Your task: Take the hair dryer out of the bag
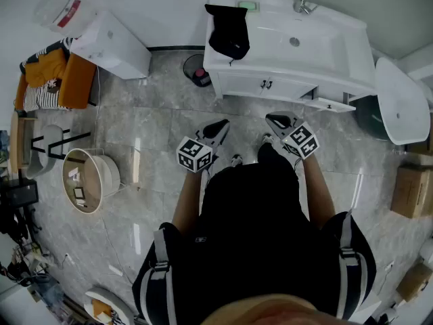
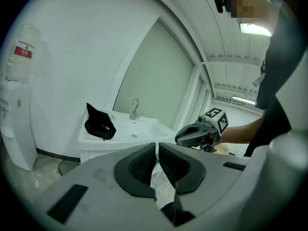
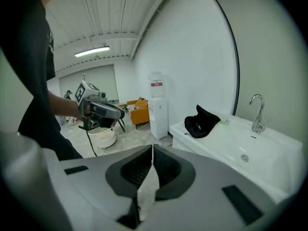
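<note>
**Bag's parked right by the edge, could get dragged off**

Biggest worry imo: the floppy black fabric bag (image 1: pixel 228 29) sits on the left end of the white sink table (image 1: pixel 264 53), close to the edge. Tugging at it one-handed could pull the whole thing onto the floor. It's slumped with a peaked flap. The hair dryer isn't visible, presumably inside. Left tool (image 2: pixel 156 146) and right tool (image 3: pixel 152 148) are both pressed together on nothing, well short of the bag.
</note>
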Tool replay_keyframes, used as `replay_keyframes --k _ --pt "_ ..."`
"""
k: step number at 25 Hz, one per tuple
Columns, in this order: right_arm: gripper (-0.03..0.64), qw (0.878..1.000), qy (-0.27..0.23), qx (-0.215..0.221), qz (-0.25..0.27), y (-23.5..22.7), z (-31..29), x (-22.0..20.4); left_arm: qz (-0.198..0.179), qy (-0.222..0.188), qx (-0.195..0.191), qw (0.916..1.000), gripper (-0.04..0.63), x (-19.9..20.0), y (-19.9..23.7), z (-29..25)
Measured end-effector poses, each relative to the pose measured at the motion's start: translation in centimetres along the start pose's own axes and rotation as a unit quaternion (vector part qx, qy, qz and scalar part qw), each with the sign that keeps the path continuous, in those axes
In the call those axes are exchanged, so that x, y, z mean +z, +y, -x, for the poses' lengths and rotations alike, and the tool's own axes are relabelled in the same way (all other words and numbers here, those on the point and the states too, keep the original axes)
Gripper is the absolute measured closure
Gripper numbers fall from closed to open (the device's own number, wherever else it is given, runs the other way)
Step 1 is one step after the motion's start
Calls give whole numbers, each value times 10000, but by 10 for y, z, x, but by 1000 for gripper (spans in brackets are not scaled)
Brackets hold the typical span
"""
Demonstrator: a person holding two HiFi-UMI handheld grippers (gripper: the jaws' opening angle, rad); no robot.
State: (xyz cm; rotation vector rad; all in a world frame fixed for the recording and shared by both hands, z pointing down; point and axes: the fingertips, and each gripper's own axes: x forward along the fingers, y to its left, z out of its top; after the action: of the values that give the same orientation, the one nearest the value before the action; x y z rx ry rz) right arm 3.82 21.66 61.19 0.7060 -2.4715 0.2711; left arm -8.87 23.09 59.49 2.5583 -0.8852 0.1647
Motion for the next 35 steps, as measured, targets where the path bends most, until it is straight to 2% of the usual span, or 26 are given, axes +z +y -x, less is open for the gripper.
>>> replay_keyframes --k 21,26,35 --pt "551 10000 61 -33 -1 3 -10 -2 30 45 -2 10000 568 -5 0 3" --pt "551 9999 111 63 -2 -8 -17 -8 49 43 169 9998 568 -3 6 1" --pt "551 9987 65 422 285 -42 -35 8 150 8 533 9985 568 15 21 -20"
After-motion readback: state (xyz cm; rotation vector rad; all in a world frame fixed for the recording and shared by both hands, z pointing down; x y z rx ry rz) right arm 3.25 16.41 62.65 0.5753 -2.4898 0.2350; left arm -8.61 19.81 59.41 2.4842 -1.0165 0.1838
